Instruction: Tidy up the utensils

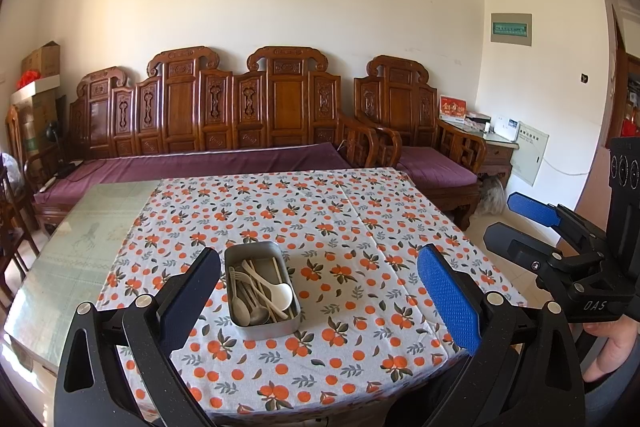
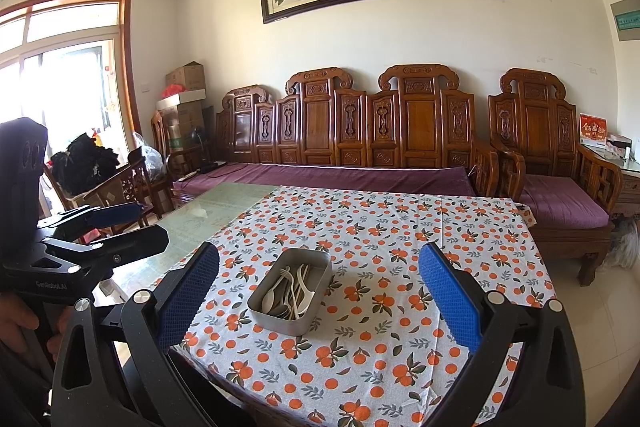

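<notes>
A grey metal tin (image 1: 262,325) (image 2: 280,319) sits on the orange-print tablecloth (image 1: 360,227) (image 2: 400,247). Inside it lie several utensils (image 1: 256,287) (image 2: 290,293): cream spoons, forks and chopsticks, plus metal spoons. My left gripper (image 1: 320,301) is held above the table's near edge, open and empty, with the tin between its blue pads and slightly left. My right gripper (image 2: 320,297) is likewise open and empty, short of the tin. Each gripper also shows in the other's view, the right gripper (image 1: 516,223) at the right, the left gripper (image 2: 140,223) at the left.
The cloth covers the right part of a glass-topped table (image 1: 80,235) (image 2: 208,215). Behind it stands a carved wooden sofa (image 1: 224,115) (image 2: 360,131) with purple cushions, and an armchair (image 1: 420,131) (image 2: 552,163) at the right. Boxes (image 2: 184,99) pile in the far-left corner.
</notes>
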Available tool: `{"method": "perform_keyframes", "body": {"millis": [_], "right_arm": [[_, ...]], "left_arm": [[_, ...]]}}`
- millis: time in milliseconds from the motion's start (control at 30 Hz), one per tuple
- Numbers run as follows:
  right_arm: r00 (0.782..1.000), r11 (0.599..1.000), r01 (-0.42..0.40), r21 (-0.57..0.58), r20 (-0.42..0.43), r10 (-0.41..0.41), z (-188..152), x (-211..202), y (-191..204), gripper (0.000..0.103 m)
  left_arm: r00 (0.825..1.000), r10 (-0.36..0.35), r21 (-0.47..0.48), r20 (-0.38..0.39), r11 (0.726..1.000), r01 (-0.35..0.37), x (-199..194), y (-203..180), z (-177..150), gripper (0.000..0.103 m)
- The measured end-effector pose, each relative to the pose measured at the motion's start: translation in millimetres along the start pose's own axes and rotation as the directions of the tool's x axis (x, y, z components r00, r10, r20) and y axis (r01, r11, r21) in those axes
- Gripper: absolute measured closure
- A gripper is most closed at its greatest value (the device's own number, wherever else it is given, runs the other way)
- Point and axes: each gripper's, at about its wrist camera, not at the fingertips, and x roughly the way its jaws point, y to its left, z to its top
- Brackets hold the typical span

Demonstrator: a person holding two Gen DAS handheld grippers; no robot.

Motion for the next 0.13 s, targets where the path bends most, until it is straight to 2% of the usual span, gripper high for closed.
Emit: {"method": "perform_keyframes", "body": {"millis": [133], "right_arm": [[1.000, 1.000, 0.000, -0.001, 0.001, 0.000, 0.0, -0.2, 0.2, 0.002]], "left_arm": [[1.000, -0.002, 0.000, 0.002, 1.000, 0.002, 0.0, 0.3, 0.2, 0.008]]}}
